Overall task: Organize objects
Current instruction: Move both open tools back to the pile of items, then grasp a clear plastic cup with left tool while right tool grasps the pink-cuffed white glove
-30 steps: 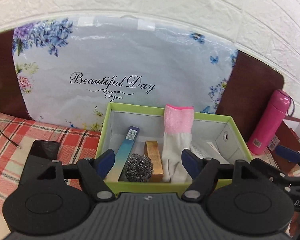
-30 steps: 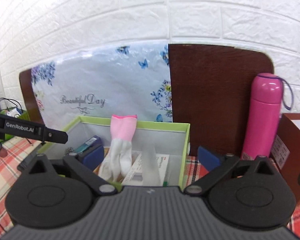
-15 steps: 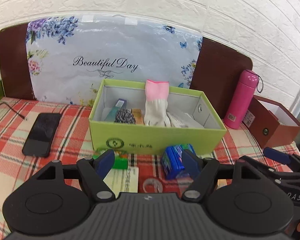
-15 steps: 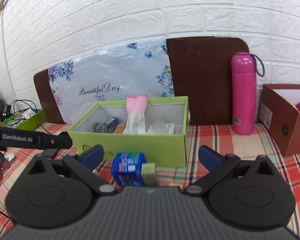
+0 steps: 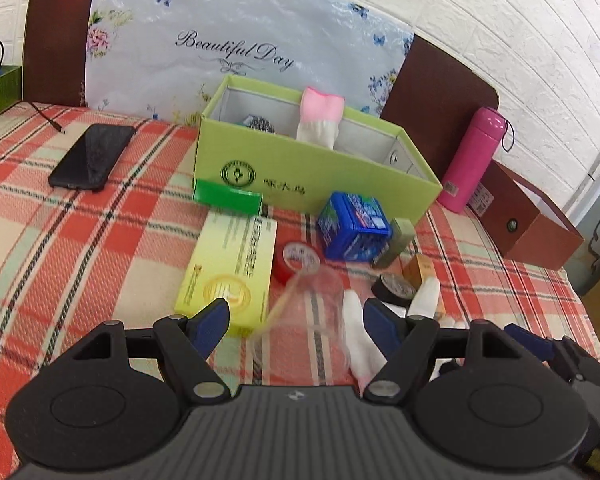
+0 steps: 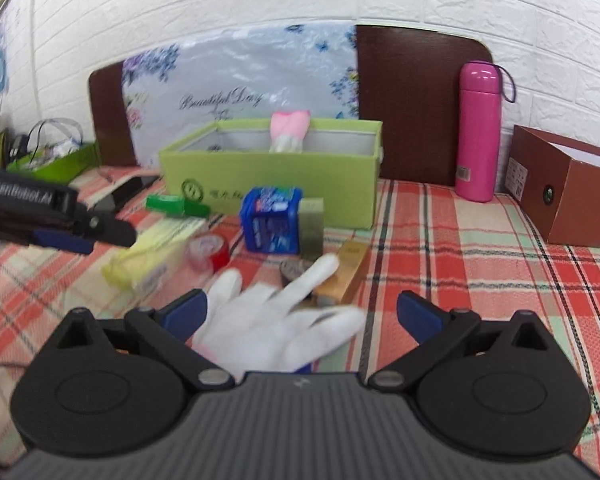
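Both grippers have pulled back from the green box at the table's back edge; left gripper and right gripper hang wide, empty (a white glove lies below), so another pickup from the table's front looks next.

Both the left gripper and the right gripper hang low with jaws spread wide, gripping nothing.

Left gripper open over clear cup — white glove beside.
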Available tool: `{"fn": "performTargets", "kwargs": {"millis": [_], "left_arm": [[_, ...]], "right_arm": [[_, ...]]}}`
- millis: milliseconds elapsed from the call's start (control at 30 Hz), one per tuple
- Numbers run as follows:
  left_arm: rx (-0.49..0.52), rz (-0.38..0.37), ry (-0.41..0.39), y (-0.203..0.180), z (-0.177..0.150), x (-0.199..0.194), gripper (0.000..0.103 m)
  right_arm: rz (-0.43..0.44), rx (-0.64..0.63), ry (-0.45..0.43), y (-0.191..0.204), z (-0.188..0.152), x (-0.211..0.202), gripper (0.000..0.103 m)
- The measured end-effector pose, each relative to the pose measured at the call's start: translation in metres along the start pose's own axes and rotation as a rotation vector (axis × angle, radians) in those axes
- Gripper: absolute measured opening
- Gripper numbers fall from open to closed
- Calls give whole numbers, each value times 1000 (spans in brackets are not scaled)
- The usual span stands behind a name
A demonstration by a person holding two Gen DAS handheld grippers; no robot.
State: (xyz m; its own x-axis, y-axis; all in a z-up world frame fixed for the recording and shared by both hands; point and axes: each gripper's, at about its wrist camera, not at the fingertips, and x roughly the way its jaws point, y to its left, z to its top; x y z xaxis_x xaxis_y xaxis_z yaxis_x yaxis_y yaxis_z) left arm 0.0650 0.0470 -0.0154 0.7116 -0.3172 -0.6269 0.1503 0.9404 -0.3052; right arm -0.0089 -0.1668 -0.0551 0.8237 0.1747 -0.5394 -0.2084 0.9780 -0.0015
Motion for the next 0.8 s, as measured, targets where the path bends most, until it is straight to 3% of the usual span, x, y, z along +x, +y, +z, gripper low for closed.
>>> {"fn": "performTargets", "kwargs": {"millis": [167,367,433,500,700,800], "left_arm": [[5,-3,4,2,-9,-4,77],[40,-9,2,-2,-6,-6,77],[60,-13,3,-4,-5,-3,77],[75,-13,12,-7,-3,2,77],[129,-28,35,-19,7,26,77],[160,-22,66,-27,6,40,77]], "right_arm": [[38,-178,21,34,-13,3,89],[106,-273,71,62,-17,22,70],[105,-295,80,68,-21,25,37],[119,-321,91,71,-22,23,10],[195,-187,70,46,-14,-7,9],[182,-112,32,26,-10,-30,9]]}}
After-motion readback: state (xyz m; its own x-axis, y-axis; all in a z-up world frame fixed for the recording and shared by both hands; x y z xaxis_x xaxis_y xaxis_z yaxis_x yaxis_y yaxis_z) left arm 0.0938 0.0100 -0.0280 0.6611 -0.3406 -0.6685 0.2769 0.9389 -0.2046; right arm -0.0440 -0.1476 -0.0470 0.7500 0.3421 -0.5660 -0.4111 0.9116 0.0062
